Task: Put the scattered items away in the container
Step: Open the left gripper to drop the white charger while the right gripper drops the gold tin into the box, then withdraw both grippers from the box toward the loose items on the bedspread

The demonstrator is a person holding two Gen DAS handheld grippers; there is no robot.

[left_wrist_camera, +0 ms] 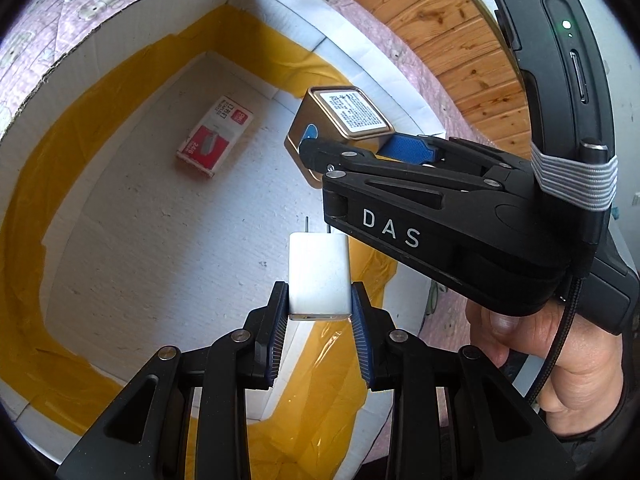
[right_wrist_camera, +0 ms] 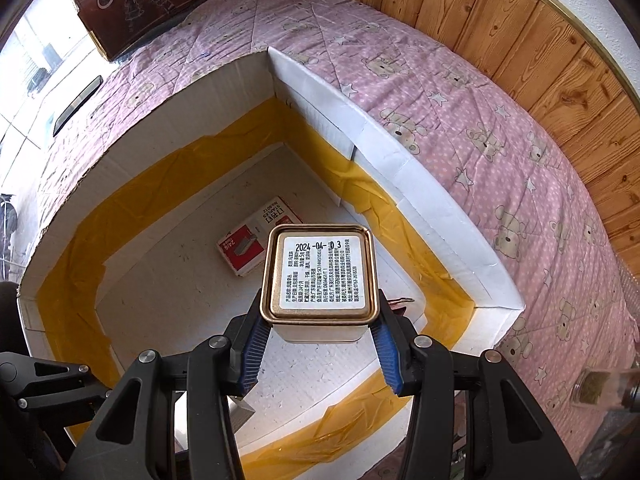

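Hand-held gripper (right_wrist_camera: 318, 354) clamping tin (right_wrist_camera: 320, 276), above box rim (right_wrist_camera: 420, 184)

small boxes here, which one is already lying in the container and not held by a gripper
The red and white staple box, lying flat on the container floor. The gold tin is clamped in the right gripper, the white charger in the left gripper.

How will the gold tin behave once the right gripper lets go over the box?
The gold tin looks rigid metal, so it likely won't deform in the right gripper. Flat-sided and square, it should land without rolling in the foam box. Smooth sides may slip.
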